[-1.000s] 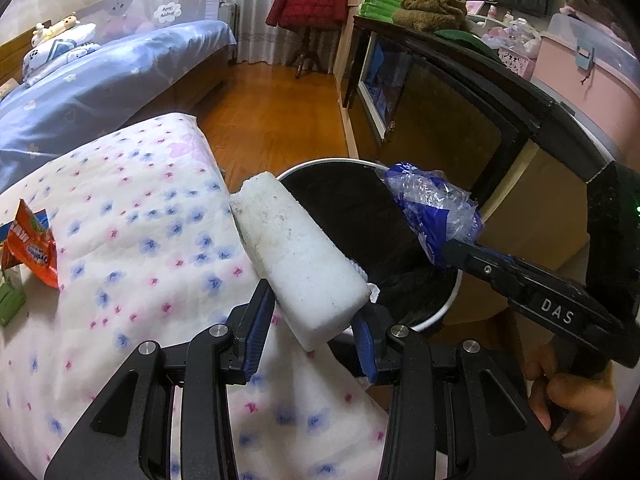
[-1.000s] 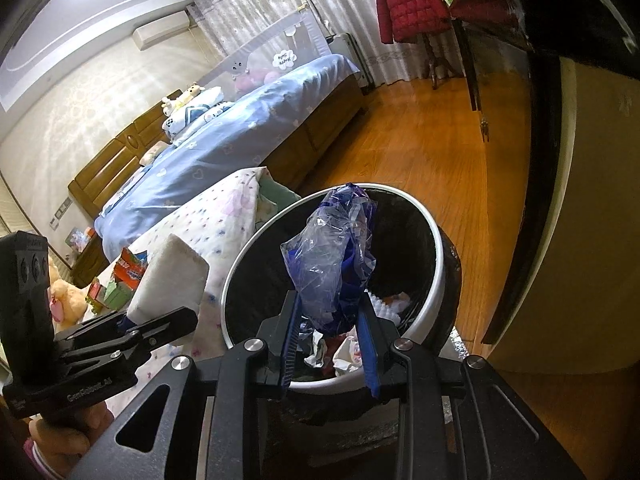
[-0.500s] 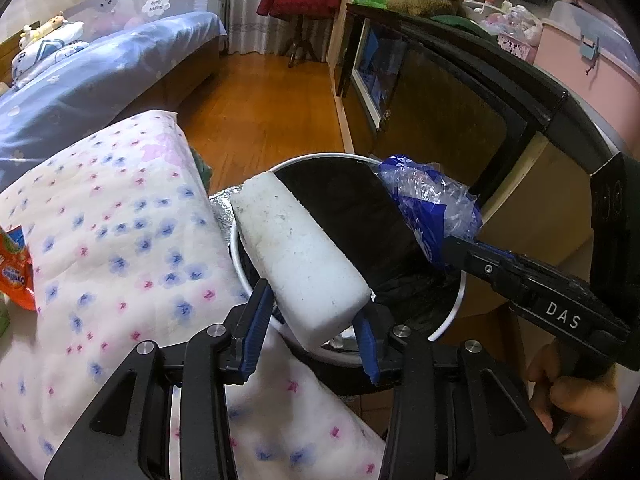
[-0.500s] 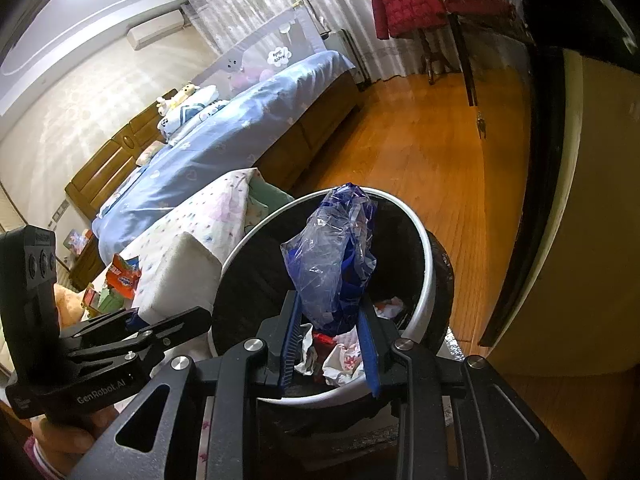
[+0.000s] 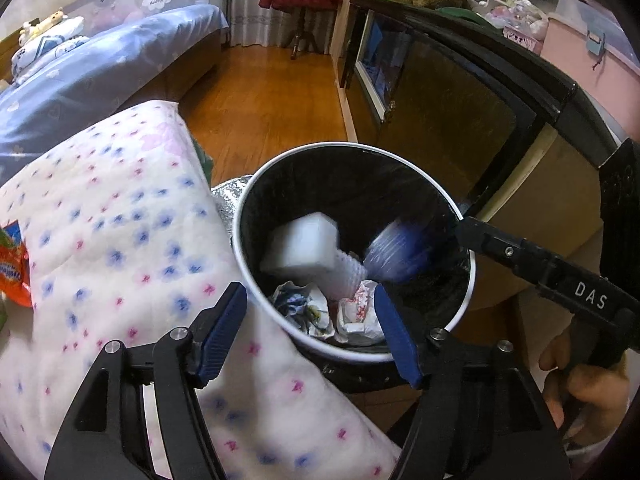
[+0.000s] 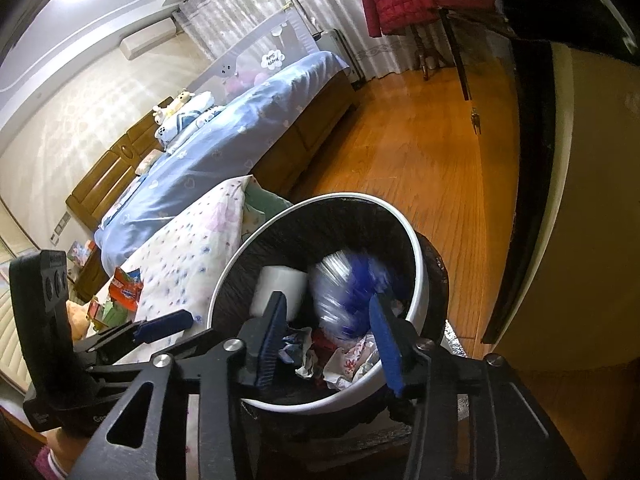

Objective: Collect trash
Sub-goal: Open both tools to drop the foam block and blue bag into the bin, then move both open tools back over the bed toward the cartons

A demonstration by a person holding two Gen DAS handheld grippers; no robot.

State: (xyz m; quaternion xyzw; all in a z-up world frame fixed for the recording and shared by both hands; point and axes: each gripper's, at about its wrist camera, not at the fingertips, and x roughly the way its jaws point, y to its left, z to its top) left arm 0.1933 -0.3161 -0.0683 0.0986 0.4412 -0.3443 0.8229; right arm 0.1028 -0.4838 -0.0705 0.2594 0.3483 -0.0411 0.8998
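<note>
A white-rimmed bin (image 5: 434, 192) with a black liner stands on the floor beside the flowered bed cover; it also shows in the right wrist view (image 6: 416, 252). A white foam block (image 5: 300, 246) and a blurred blue-and-clear plastic bag (image 5: 394, 254) are inside the bin, above crumpled paper (image 5: 308, 312). The block (image 6: 278, 284) and bag (image 6: 348, 288) show in the right wrist view too. My left gripper (image 5: 310, 320) is open and empty over the bin's near rim. My right gripper (image 6: 328, 336) is open and empty above the bin.
The flowered bed cover (image 5: 112, 240) lies left of the bin, with an orange snack packet (image 5: 14, 272) at its left edge. A dark cabinet (image 5: 460, 120) stands right of the bin. A blue bed (image 5: 100, 64) and wooden floor (image 5: 264, 100) lie beyond.
Both grippers opened. The foam block left my left gripper and the plastic bag left my right gripper; both dropped into the bin.
</note>
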